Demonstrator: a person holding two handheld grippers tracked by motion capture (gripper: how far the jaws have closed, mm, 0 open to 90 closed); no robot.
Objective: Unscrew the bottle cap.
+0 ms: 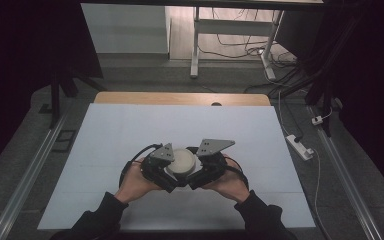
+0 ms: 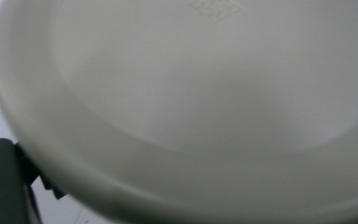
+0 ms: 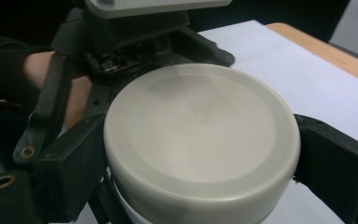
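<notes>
Filling the left gripper view at very close range, the pale round lid (image 2: 205, 102) of a white container curves across the frame, with one toothed black jaw of the left gripper pressed against its lower left rim. How wide that claw stands cannot be told there.

From the right gripper view, the right gripper (image 3: 200, 154) has its two black jaws closed against opposite sides of the lid (image 3: 200, 135), one at the left rim and one at the right, so the claw is open just as wide as the lid and grips it.

Seen from the high view, the container (image 1: 183, 161) sits on the white bench (image 1: 130, 130) near the middle of its near edge, between the left gripper (image 1: 164, 170) and the right gripper (image 1: 200, 167), each held in a hand.
</notes>
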